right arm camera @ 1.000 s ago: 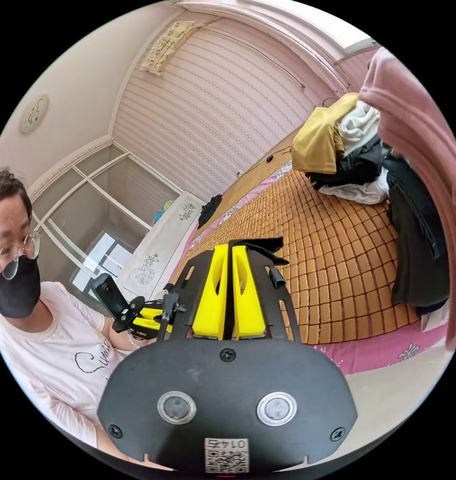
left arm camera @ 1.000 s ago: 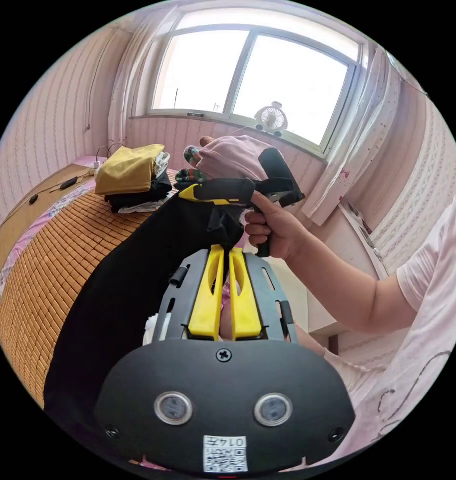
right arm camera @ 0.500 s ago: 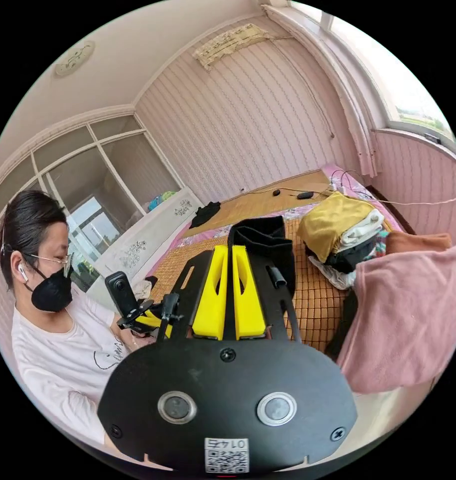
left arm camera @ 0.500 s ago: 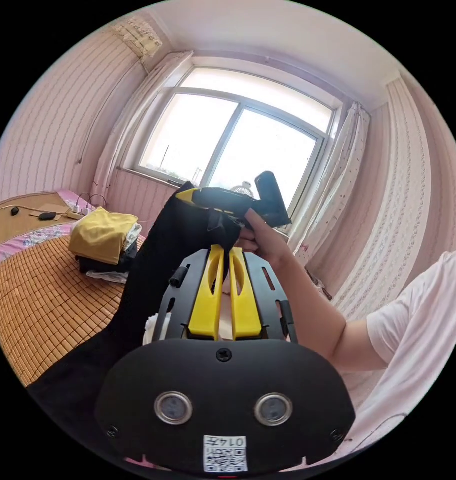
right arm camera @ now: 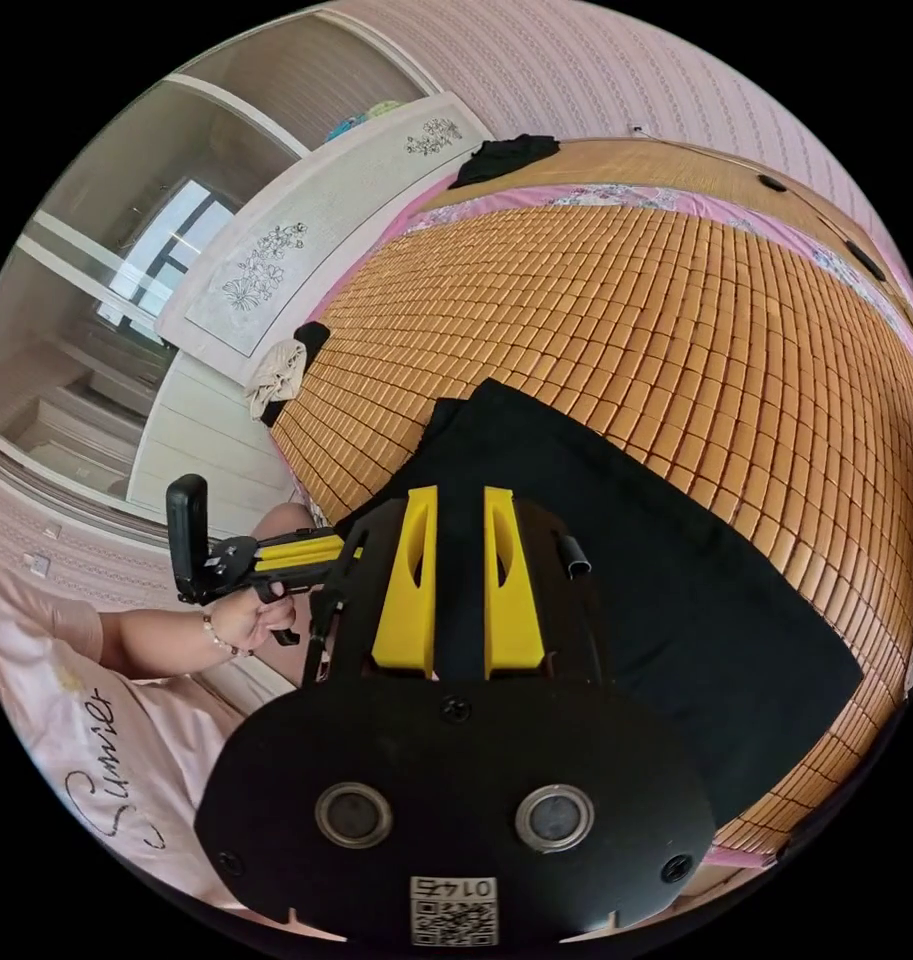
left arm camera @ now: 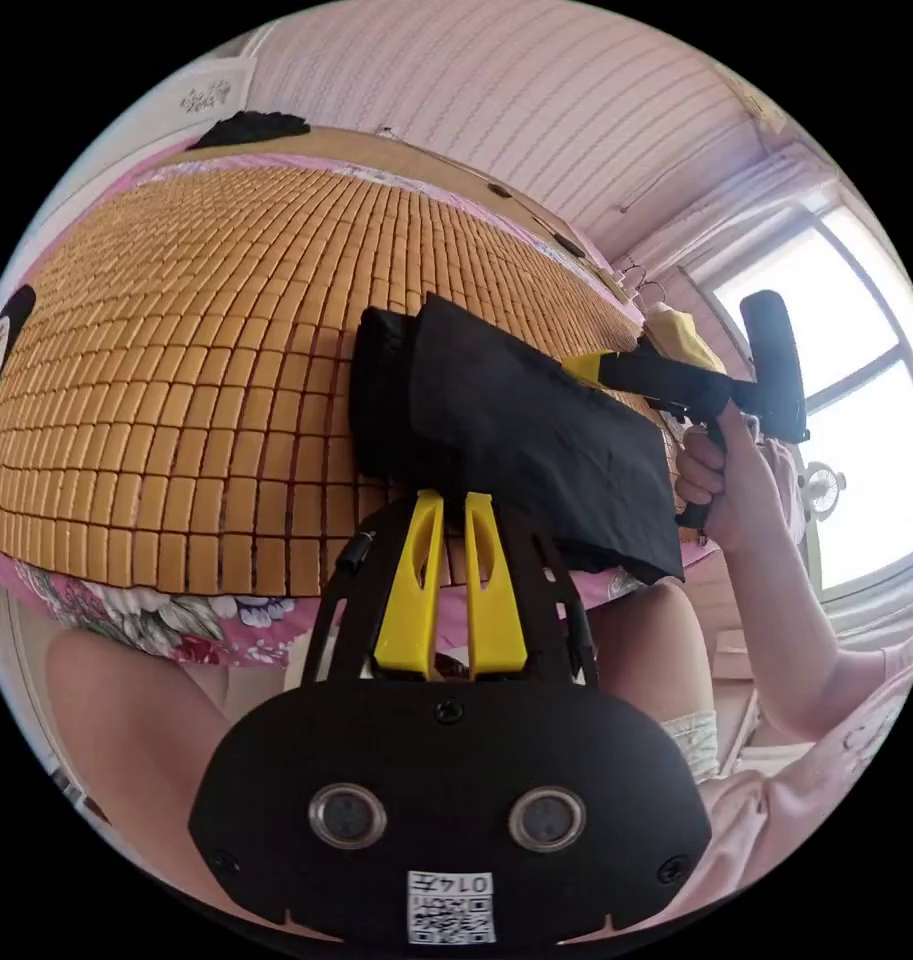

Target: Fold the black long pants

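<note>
Left tongs (left arm camera: 446, 500) jaws near-closed, right tongs (right arm camera: 460, 497) jaws slightly parted

We see open bamboo mat (right arm camera: 676, 290) across the bed beyond the folded black pants (right arm camera: 636, 560); a dark cloth (right arm camera: 503, 150) sits at the far edge, and a clothes pile (left arm camera: 681, 335) stands near the window.

You've brought the black pants (left arm camera: 516, 430) down: they hung in the air before, now they lie folded flat on the bamboo mat (left arm camera: 176, 380). Your right claw (left arm camera: 576, 368), earlier right above the left claw (left arm camera: 444, 497), now sits out at 2 o'clock, gripping the far edge. Left claw no longer clamps cloth.
</note>
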A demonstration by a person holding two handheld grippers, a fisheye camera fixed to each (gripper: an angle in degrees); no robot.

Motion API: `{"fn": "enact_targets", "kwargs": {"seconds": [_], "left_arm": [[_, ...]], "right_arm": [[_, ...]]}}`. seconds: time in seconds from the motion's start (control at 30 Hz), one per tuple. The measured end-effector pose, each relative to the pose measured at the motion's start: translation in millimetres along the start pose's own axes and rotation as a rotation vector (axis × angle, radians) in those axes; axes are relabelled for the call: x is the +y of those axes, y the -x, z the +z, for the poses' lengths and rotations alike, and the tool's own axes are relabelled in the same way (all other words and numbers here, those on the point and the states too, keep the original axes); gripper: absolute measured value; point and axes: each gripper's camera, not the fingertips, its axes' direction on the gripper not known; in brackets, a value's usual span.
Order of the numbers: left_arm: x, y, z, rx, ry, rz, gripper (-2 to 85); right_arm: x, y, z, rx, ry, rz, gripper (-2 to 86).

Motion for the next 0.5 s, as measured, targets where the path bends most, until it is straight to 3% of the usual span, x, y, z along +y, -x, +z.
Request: {"fn": "enact_targets", "kwargs": {"seconds": [0.3, 0.37, 0.5], "left_arm": [[19.4, 22.3, -10.4, 0.084, -0.09, 0.058, 3.3], [22.9, 31.4, -9.0, 0.101, -0.087, 0.017, 4.0], [31.7, 48.2, -8.6, 0.165, -0.119, -0.035, 3.6]], "right_arm": [[-80.3, -1.8, 62.2, 0.106, 0.007, -0.133, 10.8], [-125.4, -6.2, 94.5, 0.121, 0.067, -0.185, 15.2], [-177.6, -32.5, 154.4, 0.08, 0.214, -0.187, 15.3]]}}
